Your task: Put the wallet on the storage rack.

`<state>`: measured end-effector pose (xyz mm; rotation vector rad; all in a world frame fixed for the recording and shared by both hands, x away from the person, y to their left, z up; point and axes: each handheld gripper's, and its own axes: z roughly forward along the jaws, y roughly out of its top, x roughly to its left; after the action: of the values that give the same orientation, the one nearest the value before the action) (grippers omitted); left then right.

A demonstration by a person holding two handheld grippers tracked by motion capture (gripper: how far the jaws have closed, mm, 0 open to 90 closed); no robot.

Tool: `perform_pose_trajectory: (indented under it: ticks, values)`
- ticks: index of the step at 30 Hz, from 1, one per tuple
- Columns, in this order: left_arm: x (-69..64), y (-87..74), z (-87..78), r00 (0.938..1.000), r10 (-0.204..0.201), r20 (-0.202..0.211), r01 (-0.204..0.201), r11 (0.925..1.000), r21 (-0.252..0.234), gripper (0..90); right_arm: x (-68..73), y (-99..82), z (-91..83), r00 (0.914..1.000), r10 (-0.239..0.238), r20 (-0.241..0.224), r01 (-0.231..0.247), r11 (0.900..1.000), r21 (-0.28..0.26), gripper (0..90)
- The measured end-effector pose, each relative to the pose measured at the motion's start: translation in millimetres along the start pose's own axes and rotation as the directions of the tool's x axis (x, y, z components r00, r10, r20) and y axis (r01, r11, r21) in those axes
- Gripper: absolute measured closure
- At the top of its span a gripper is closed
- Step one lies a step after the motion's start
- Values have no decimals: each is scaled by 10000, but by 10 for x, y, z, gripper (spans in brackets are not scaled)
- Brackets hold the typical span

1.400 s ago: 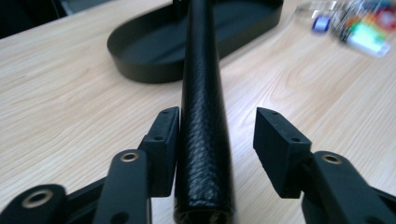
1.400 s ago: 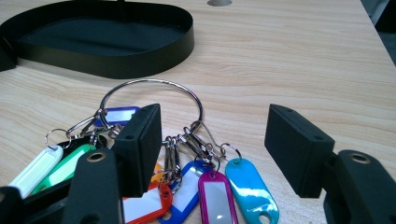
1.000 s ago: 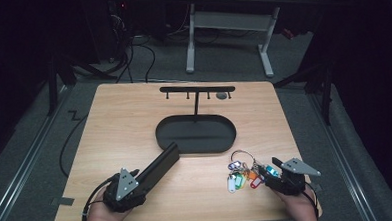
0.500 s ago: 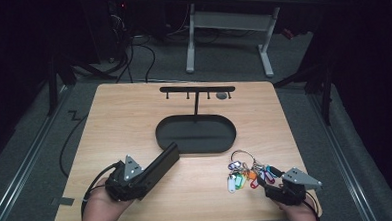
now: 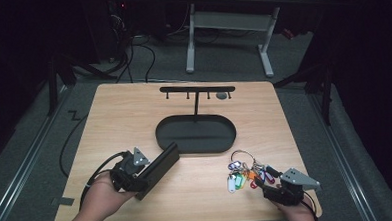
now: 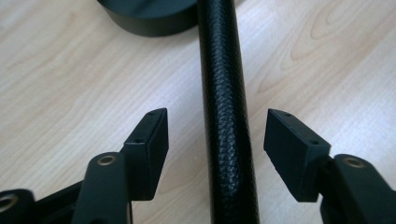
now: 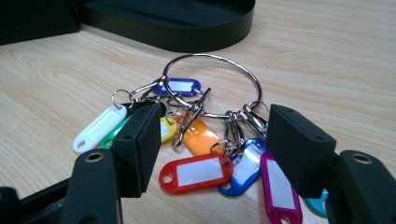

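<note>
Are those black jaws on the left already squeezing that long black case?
Apart. In the left gripper view the black case runs between the pads of the left gripper, with bare wood showing on both sides; its jaws have just been closing.

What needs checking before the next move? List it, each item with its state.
1. Left gripper open around the black case: ok. Its jaws have just been closing, with the case between them and a gap at each pad.
2. Case centred between those pads: not ok. It lies nearer the pad at the right of the left gripper view.
3. Right gripper open, one jaw on each side of the bunch of key tags: ok.
4. Right pads free of the tags: cannot tell.
5. Bunch lying flat on the table: ok.
6. Hook stand upright behind both: ok.
</note>
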<state>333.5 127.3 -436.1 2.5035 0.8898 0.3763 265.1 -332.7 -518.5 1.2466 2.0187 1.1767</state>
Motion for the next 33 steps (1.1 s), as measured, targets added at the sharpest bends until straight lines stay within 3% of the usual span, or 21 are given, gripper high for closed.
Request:
perform_pose_trajectory:
  ticks: [7,14,21,25,29,33]
  values:
    - [-16,95,64,9997,195,133,-204,9971,728,447,-13,-10,9,10000,-10,-8,10,10000,53,361]
    - [1,203,96,9988,299,376,-353,9877,1522,510,-16,-14,18,10000,-35,-33,36,10000,83,363]
    - [8,219,121,9983,256,527,-333,9878,1519,642,-26,-18,13,10000,-23,-30,24,9999,107,364]
    - [29,224,129,9981,247,564,-334,9867,1592,665,-34,-19,11,10000,-30,-42,30,9999,118,364]
    - [39,238,129,9974,545,470,-620,9824,1760,695,-36,-19,13,10000,-11,-34,12,9999,124,365]
    - [19,245,133,9937,1087,282,-1121,9771,1809,704,-41,-22,12,10000,20,-42,-20,9999,124,365]
